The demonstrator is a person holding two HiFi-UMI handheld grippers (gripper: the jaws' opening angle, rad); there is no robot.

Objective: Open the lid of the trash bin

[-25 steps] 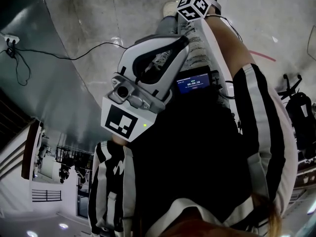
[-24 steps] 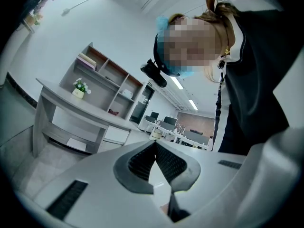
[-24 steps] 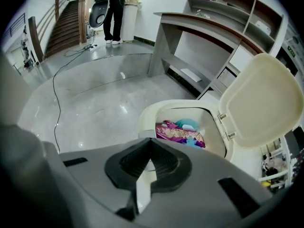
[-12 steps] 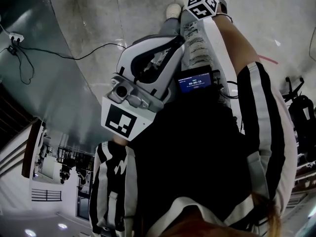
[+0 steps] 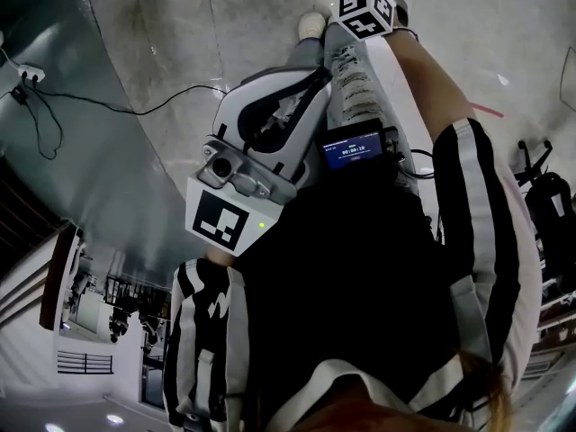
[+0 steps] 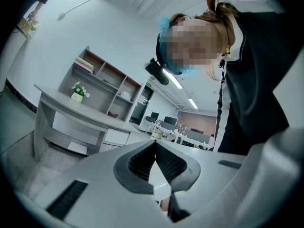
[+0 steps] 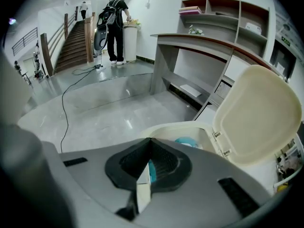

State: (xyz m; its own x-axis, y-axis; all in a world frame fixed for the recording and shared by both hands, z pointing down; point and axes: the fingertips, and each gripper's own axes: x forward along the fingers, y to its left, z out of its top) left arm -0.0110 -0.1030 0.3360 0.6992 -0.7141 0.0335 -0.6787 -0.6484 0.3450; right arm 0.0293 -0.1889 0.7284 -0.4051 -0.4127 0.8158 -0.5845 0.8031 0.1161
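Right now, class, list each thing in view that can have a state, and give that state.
lid: open, raised upright.
trash bin: uncovered, something blue inside.
left gripper: jaws shut, holding nothing.
right gripper: jaws shut, holding nothing.
small screen: lit.

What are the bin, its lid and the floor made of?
The bin and its raised lid look like cream plastic: evenly coloured, smoothly rounded, with a soft sheen. The floor is probably polished stone or tile: grey, mottled and glossy enough to reflect lights.
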